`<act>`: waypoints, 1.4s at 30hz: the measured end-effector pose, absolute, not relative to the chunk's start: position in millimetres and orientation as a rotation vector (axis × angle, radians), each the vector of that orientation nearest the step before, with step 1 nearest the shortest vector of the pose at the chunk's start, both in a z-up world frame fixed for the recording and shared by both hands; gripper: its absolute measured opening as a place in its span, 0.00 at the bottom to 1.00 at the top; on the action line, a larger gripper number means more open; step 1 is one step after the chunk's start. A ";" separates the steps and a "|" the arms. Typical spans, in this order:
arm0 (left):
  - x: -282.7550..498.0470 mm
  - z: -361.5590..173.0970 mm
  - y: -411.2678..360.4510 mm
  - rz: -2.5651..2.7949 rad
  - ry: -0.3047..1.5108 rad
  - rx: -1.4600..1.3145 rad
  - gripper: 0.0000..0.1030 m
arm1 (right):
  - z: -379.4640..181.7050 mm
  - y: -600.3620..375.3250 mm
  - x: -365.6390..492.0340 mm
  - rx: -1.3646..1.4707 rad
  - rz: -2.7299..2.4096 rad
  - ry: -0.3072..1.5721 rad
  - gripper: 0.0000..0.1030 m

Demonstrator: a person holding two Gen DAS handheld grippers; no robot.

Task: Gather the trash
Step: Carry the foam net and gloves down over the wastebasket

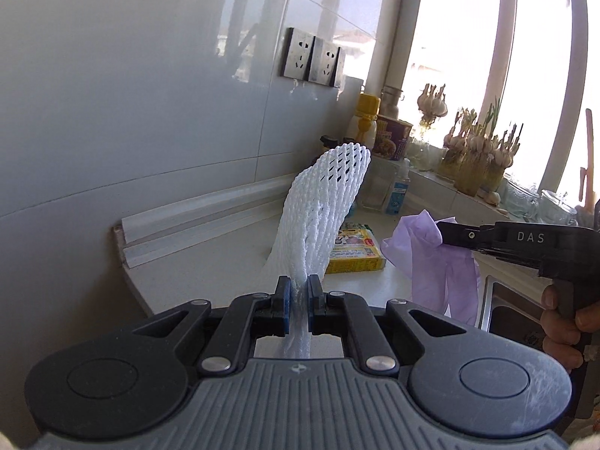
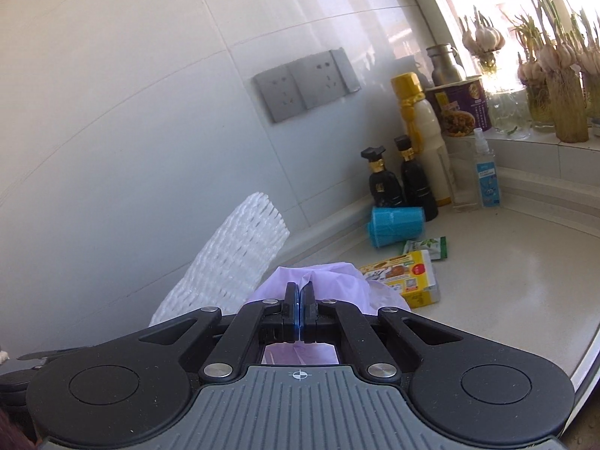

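Note:
My left gripper (image 1: pixel 299 288) is shut on a white foam fruit net (image 1: pixel 322 206), which stands up from its jaws above the counter; the net also shows in the right wrist view (image 2: pixel 232 258). My right gripper (image 2: pixel 300 292) is shut on a crumpled lilac plastic bag (image 2: pixel 337 281). In the left wrist view the right gripper (image 1: pixel 446 234) comes in from the right with the bag (image 1: pixel 442 266) hanging from it. A yellow box (image 1: pixel 356 253) (image 2: pixel 407 275), a green sachet (image 2: pixel 427 247) and a toppled blue cup (image 2: pixel 395 225) lie on the counter.
Dark sauce bottles (image 2: pixel 386 180), a yellow-capped bottle (image 2: pixel 420 131), a spray bottle (image 2: pixel 485 172) and a purple tub (image 2: pixel 463 107) stand against the tiled wall. Garlic jars (image 2: pixel 562 108) line the windowsill. A steel sink (image 1: pixel 506 303) lies right. Sockets (image 1: pixel 313 60) are on the wall.

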State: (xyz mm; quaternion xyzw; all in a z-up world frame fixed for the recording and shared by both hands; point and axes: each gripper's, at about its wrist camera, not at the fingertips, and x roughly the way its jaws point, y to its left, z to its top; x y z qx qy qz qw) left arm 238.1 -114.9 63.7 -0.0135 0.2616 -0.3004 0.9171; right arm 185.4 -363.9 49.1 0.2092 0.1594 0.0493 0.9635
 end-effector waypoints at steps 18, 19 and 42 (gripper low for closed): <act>201.8 2.8 12.1 -0.413 0.669 -0.203 0.07 | 15.8 -219.1 177.1 0.382 0.321 0.397 0.00; 199.8 -0.6 15.5 -0.404 0.671 -0.205 0.07 | 12.7 -209.1 176.6 0.372 0.334 0.400 0.00; 176.5 -106.6 61.2 -0.186 0.811 -0.298 0.07 | -108.7 -117.5 204.1 0.342 0.416 0.532 0.00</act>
